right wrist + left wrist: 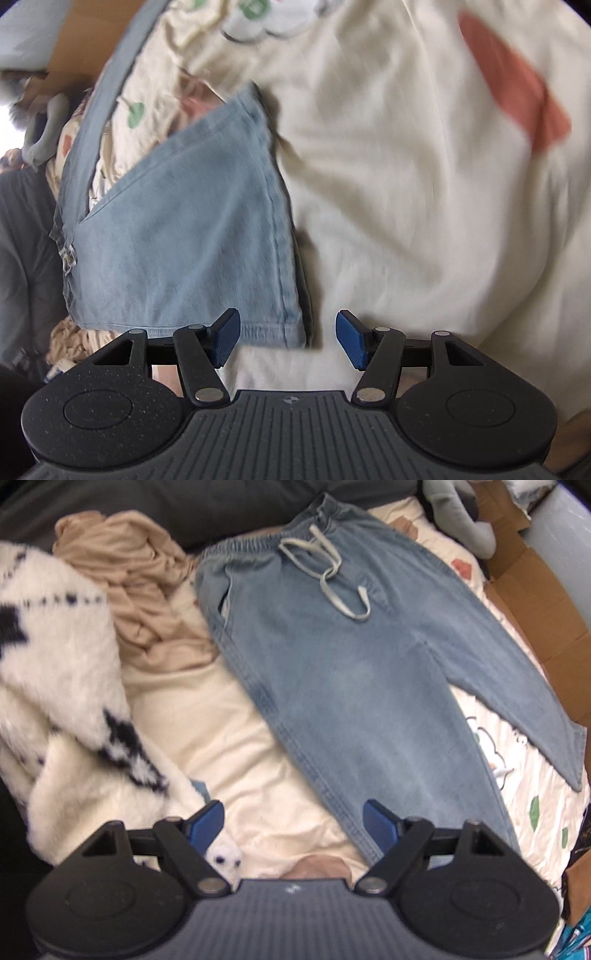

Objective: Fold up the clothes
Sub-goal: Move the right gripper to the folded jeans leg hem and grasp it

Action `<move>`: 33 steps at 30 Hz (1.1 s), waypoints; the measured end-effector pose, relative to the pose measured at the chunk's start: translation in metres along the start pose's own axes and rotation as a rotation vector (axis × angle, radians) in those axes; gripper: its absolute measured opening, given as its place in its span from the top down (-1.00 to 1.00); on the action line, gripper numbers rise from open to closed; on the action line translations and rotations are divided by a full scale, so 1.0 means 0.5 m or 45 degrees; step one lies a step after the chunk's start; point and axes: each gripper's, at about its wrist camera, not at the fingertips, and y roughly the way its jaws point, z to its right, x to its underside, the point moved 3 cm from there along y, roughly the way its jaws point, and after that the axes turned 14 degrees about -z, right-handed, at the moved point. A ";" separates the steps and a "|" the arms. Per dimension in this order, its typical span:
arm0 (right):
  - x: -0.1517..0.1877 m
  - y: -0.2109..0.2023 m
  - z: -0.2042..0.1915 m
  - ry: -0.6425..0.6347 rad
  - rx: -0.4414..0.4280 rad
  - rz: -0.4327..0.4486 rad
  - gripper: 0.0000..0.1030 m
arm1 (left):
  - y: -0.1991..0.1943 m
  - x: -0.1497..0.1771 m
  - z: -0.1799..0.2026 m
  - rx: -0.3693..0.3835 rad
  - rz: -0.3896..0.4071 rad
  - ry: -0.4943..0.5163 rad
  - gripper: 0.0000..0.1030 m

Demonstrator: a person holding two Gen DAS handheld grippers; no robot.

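Jeans (354, 672) lie flat; both our grippers (293, 827) (288, 339) gape empty over leg hems; next we pinch each

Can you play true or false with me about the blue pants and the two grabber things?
1. The jeans lie spread out flat on the cream bedsheet. True.
2. The left gripper is squeezing a pant leg. False: its jaws are open with only sheet between them.
3. The drawstring at the waistband is grey-white. True.
4. The fluffy white blanket has red stars on it. False: its pattern is black.
5. The right gripper is open, right above the hem of a pant leg. True.
6. The beige garment is neatly folded. False: it lies crumpled beside the jeans.
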 end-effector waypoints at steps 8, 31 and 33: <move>0.009 0.065 0.031 0.189 -0.178 -0.001 -0.24 | 0.045 0.024 0.004 0.011 -0.049 -0.062 -0.63; -0.003 0.093 0.014 0.235 -0.348 -0.004 0.62 | 0.063 0.034 0.015 0.009 -0.086 -0.075 -0.63; -0.003 0.098 0.012 0.242 -0.340 -0.004 0.80 | 0.072 0.030 0.014 0.013 -0.093 -0.079 -0.63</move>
